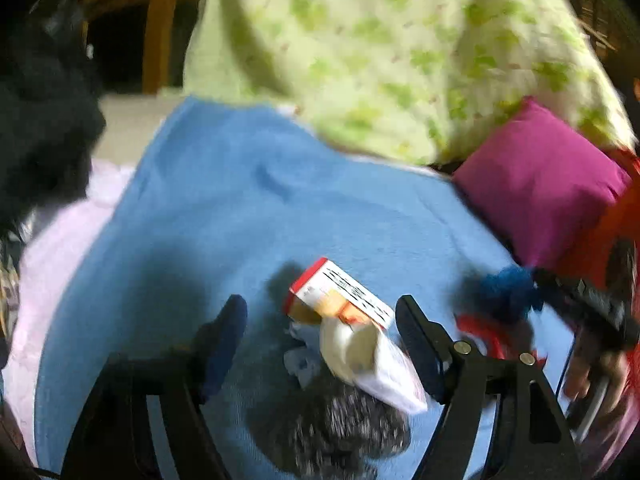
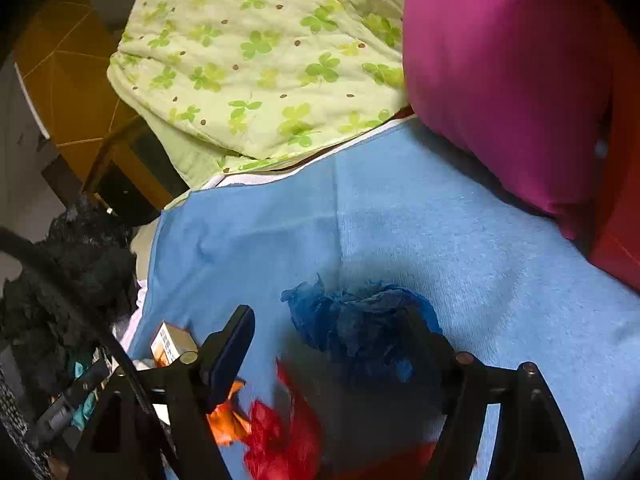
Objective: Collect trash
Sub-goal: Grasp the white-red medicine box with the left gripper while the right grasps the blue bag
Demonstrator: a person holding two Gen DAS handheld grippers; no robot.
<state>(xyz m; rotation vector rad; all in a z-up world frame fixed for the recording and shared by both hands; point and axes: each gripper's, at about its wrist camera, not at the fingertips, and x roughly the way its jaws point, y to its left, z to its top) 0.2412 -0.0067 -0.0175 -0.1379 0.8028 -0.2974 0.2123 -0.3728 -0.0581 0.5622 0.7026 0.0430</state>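
Note:
Trash lies on a blue towel (image 1: 280, 208) spread over a bed. In the left wrist view a red, white and orange carton (image 1: 340, 296), a white cup-like piece (image 1: 352, 352) and a white packet (image 1: 396, 380) sit between the fingers of my left gripper (image 1: 320, 332), which is open with gaps on both sides. In the right wrist view my right gripper (image 2: 328, 340) stands open around a crumpled blue paper ball (image 2: 360, 328); its right finger is blurred against the ball and its left finger is apart from it. Red crumpled paper (image 2: 280, 432) and an orange scrap (image 2: 228, 420) lie just below.
A green clover quilt (image 2: 260, 60) is heaped at the back and a magenta pillow (image 2: 500, 80) lies to the right. A black bag (image 2: 72, 280) hangs at the left bed edge. A dark speckled patch (image 1: 344, 436) sits under the left gripper. Wooden furniture (image 1: 160, 32) stands beyond.

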